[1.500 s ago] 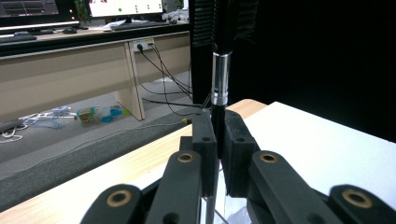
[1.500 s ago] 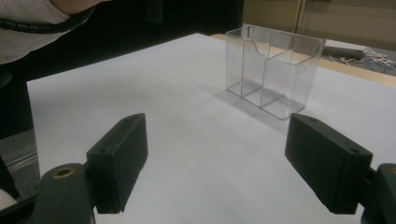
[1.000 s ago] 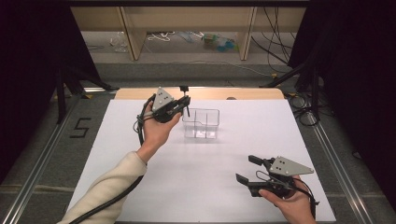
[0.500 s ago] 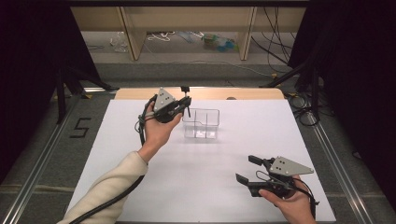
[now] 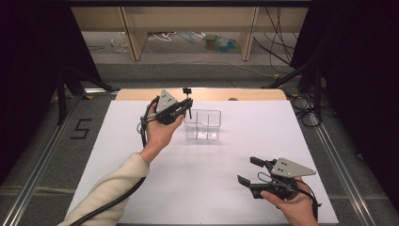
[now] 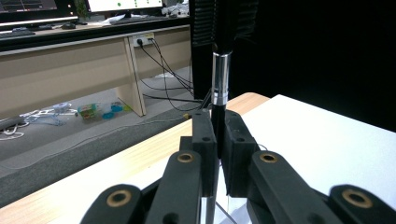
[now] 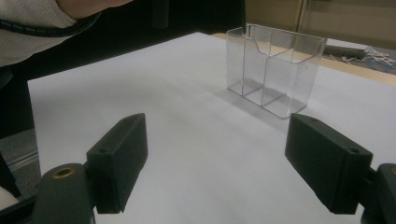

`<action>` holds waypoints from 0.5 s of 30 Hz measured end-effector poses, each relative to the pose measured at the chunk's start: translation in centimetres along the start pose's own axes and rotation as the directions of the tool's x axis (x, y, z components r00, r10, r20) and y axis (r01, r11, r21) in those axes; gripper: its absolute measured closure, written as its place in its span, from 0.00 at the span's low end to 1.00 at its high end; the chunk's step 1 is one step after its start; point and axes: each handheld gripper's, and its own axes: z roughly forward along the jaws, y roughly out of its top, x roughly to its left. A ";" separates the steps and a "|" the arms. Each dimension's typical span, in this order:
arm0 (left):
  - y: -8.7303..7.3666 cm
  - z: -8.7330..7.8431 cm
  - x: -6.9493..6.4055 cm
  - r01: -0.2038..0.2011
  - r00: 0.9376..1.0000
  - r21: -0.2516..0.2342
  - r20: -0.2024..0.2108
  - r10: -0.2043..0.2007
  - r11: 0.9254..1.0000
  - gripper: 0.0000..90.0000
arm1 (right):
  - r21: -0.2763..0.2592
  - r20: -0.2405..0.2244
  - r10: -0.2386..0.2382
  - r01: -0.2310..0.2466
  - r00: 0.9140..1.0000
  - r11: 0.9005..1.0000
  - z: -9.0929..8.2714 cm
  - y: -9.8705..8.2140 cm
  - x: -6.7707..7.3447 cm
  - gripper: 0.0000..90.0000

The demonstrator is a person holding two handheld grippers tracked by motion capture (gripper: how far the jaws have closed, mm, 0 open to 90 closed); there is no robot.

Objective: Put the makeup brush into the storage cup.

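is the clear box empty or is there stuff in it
Empty: both compartments of the clear box show bare walls and floor. The brush is above its left end.

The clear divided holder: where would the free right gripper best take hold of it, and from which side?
Probably the top rim of a bare outer wall of the clear holder, coming from above. It stands upright with its top open and thin straight walls that the right gripper, jaws wide, could straddle. Avoid the corner where the left gripper holds a brush.
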 end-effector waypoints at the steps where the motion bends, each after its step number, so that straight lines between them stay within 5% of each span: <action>1: 0.0 0.0 0.0 0.000 1.000 0.000 0.000 0.000 1.000 0.94 | 0.000 0.000 0.001 -0.001 1.000 1.000 0.0 0.0 0.0 0.25; 15: -0.5 0.3 0.3 0.000 1.000 0.015 -0.006 0.000 1.000 0.94 | -0.015 -0.027 0.029 -0.030 0.999 0.999 0.2 -0.1 0.1 0.25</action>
